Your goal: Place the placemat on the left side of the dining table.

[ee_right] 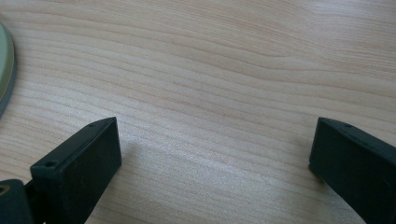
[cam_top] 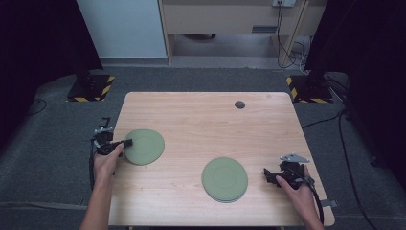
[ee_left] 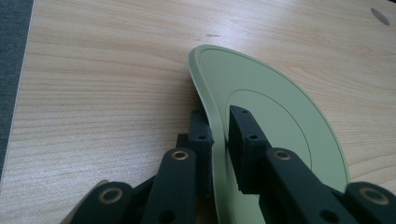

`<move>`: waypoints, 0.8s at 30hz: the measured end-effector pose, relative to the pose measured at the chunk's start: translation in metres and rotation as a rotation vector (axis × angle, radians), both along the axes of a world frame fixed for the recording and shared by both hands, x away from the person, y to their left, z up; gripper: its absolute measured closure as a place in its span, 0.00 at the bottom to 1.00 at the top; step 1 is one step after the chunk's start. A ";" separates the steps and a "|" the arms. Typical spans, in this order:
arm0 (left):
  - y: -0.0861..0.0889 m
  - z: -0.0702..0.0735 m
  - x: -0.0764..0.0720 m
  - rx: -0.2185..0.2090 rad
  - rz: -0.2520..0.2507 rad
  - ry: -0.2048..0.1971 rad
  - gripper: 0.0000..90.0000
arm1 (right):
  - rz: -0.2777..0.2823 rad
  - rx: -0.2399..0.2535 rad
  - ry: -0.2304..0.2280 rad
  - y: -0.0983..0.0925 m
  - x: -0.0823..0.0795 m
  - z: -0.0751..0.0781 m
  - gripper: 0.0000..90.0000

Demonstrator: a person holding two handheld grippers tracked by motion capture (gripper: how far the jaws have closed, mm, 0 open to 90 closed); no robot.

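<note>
Left gripper [ee_left: 219, 140] clamped on rim of left plate [cam_top: 144, 146], at table's [cam_top: 201, 115] left edge. Right gripper [ee_right: 212, 154] wide open, empty, near second plate [cam_top: 224, 179], near front. Looks early: one plate gripped, stacking or moving still ahead. Count: two green plates, two grippers.

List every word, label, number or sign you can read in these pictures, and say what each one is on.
None can be read.
The two green plates, one by the left tongs and one near the right tongs, are plain, with only ring lines.
The wooden table bears no print.
The yellow and black hazard stripes on the stand bases carry no words.
</note>
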State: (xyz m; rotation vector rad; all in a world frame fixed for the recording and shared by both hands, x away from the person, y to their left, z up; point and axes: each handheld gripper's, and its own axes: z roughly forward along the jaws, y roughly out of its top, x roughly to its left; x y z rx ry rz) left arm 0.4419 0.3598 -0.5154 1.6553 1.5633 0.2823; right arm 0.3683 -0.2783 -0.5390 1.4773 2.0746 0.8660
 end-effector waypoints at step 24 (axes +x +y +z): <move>-0.023 0.006 -0.001 0.222 -0.024 -0.070 0.21 | 0.000 0.000 0.000 0.000 0.000 0.000 0.03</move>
